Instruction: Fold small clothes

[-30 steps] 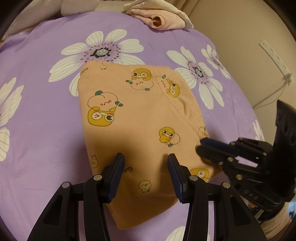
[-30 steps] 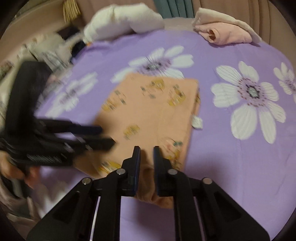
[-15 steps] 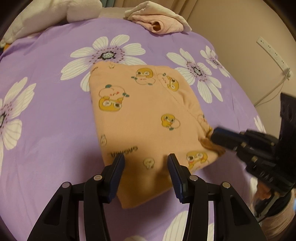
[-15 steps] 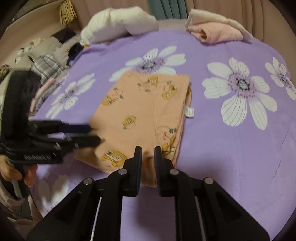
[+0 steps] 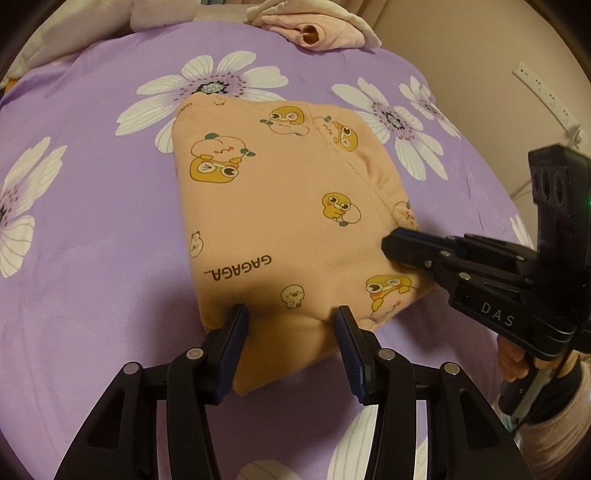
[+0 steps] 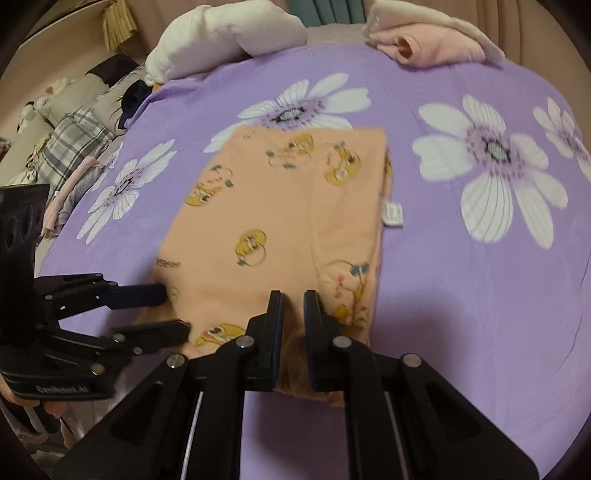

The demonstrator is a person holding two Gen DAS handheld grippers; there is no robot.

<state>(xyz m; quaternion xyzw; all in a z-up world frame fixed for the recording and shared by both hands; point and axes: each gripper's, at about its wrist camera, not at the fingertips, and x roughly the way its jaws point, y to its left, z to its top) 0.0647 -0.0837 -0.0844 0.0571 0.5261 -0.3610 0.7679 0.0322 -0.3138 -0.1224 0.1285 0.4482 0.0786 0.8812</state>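
Garment (image 5: 295,221): peach, duck print, laid flat on the bedspread (image 5: 92,258) as a compact rectangle, so most folding is judged done. A care tag (image 6: 392,214) is seen sticking out at one side edge.

Left gripper (image 5: 291,325): jaws spread wide, straddling the near edge of the garment; nothing is clamped.

Right gripper (image 6: 293,314): jaws pressed nearly together on a bunched bit of the near corner; fabric is seen between the fingers, so it is judged pinched.

Left to do, as a judgement: possibly one more fold or a squaring-up of the near edge, where the corner is rumpled; then release. Whether a final fold is intended cannot be told.

Surface: soft purple bedspread with large white flowers, lightly wrinkled. The garment is expected to drag a little on it.

Room: a pink garment (image 5: 321,35) is piled at the far edge of the bed, white pillows (image 6: 225,33) beside it. Plaid fabric (image 6: 70,144) and clutter are seen off the left side. A power strip (image 5: 546,96) is mounted on the beige wall at right. Lighting is dim and warm.
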